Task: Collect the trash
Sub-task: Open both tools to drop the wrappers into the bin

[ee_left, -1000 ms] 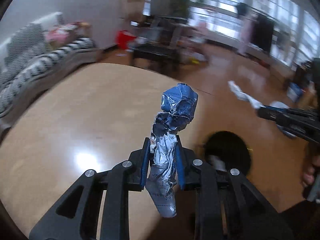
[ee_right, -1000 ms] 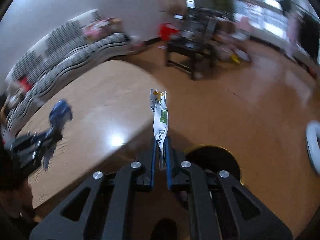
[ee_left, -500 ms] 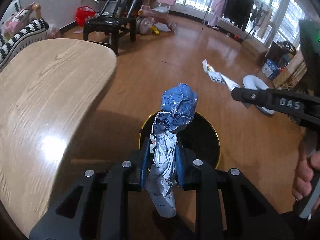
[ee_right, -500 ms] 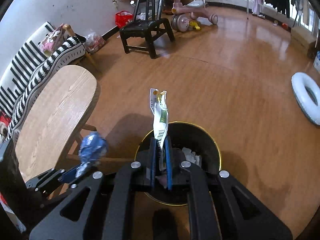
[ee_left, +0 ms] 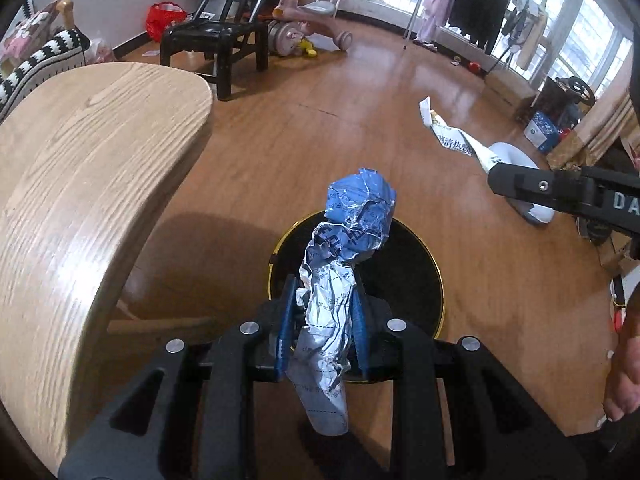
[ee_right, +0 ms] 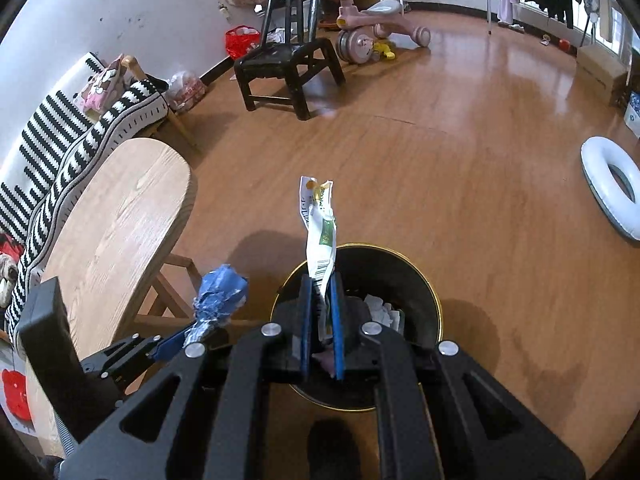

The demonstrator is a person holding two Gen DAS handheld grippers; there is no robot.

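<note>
The left hand-held gripper [ee_left: 322, 330] has its blue pads pressed in on a crumpled foil wrapper [ee_left: 344, 264], silver below and blue at the top. The wrapper stands up between the pads, its blue end well past the fingertips and its silver tail hanging below them. Directly beneath it sits the black bin [ee_left: 416, 276] with a gold rim, standing on the wooden floor [ee_left: 360, 120] just beside the counter [ee_left: 88, 168].

The right hand-held gripper [ee_right: 320, 320] has its pads nearly together, pinching a thin white sachet [ee_right: 320, 232] with a green patch and a barcode. The sachet points up and forward out of the pads, which sit over the bin's opening [ee_right: 404, 276]. Some white paper scraps [ee_right: 382, 308] lie inside the bin.

From the right wrist view, the left gripper appears low on the left with the blue wrapper end just beside the bin's rim, over the floor between the counter's leg and the bin. From the left wrist view, the right gripper's finger [ee_left: 560, 190] reaches in from the right with the sachet sticking out of its tip.

Further off stand a black chair [ee_right: 288, 68], a pink tricycle [ee_right: 372, 36], a striped sofa [ee_right: 80, 136] and a white ring [ee_right: 612, 188] on the floor.
</note>
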